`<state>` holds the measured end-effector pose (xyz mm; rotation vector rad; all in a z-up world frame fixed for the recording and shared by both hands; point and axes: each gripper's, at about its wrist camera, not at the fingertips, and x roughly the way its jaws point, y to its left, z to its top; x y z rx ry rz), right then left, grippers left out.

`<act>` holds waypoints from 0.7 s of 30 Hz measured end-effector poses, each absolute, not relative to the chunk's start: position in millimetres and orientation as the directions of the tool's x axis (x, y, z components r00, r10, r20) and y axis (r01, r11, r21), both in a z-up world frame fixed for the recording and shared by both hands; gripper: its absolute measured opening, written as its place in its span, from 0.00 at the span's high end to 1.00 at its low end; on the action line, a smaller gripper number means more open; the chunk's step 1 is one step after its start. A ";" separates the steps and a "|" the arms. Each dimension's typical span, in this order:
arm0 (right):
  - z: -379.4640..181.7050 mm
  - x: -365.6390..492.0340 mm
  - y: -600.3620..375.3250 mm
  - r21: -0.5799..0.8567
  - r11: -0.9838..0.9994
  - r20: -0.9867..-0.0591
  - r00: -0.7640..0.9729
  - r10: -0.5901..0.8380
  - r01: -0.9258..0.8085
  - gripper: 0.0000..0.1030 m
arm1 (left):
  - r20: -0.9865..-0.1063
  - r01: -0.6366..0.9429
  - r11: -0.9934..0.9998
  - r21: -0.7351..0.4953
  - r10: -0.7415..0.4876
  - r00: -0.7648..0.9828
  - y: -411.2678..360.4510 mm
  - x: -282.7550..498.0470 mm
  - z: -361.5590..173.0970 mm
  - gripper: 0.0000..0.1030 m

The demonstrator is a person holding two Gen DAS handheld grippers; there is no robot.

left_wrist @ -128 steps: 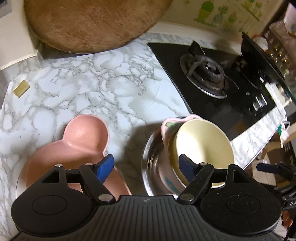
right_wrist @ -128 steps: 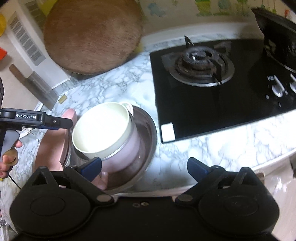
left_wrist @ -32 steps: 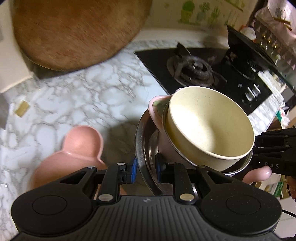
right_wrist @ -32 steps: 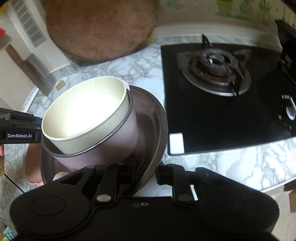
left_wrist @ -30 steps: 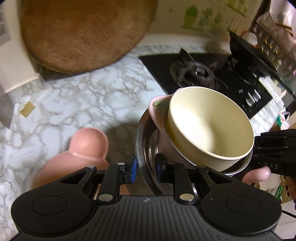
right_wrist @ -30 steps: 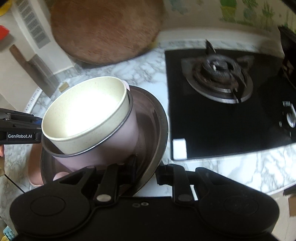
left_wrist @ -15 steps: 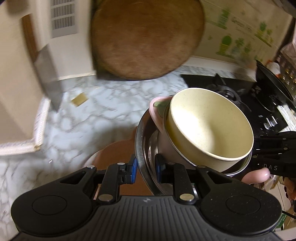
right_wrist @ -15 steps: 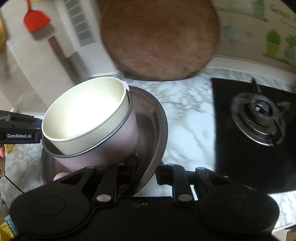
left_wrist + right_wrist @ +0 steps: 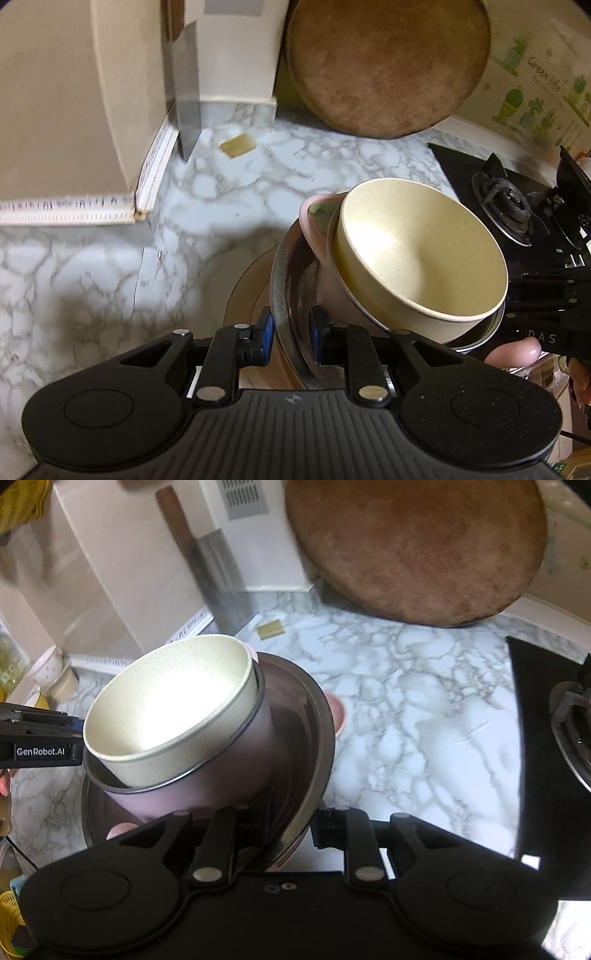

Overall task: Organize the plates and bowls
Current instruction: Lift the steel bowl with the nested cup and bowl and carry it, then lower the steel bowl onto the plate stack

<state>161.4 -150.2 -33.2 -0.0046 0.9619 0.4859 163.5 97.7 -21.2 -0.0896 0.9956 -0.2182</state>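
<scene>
Wall corner: upper left of the left wrist view, a cream wall corner (image 9: 110, 92) with a cleaver (image 9: 184, 96) leaning on it.
Counter: marble counter (image 9: 92, 266) fills the left and middle of both views.
Left gripper: left gripper (image 9: 290, 338) at bottom centre of its view, jaws almost closed, pinching the rim of the metal plate (image 9: 282, 280).
Pink plate: pink plate (image 9: 338, 710) lies on the counter, mostly hidden under the metal plate; only an edge shows.
Stack: pink bowl (image 9: 314, 229) stands in the metal plate, tilted; cream bowl (image 9: 421, 254) sits inside it.
Right gripper: right gripper (image 9: 295, 825) at bottom centre of its view, jaws almost closed, pinching the opposite rim of the metal plate.
Cutting board: round wooden board (image 9: 388, 62) leans at the wall, upper right.
Stove: black stove (image 9: 517, 206) at the right edge.
</scene>
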 end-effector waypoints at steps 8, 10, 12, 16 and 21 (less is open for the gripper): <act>-51.2 166.1 -141.0 0.185 0.887 -0.798 0.463 0.387 -0.422 0.79 | -0.819 0.118 0.975 -0.191 -0.224 0.529 104.2 162.5 -42.5 0.82; -54.2 167.1 -140.2 0.183 0.887 -0.798 0.463 0.385 -0.424 0.79 | -0.819 0.119 0.976 -0.181 -0.217 0.531 103.6 162.8 -45.6 0.82; -56.0 167.4 -139.2 0.171 0.887 -0.798 0.468 0.380 -0.428 0.79 | -0.820 0.117 0.977 -0.178 -0.213 0.531 103.4 162.9 -48.5 0.82; -56.0 167.4 -138.4 0.150 0.883 -0.794 0.479 0.376 -0.445 0.79 | -0.822 0.113 0.979 -0.172 -0.206 0.532 104.4 163.9 -54.5 0.83; -53.6 165.8 -130.6 0.096 0.881 -0.801 0.489 0.346 -0.464 0.78 | -0.817 0.104 0.976 -0.190 -0.216 0.534 109.0 165.0 -55.1 0.83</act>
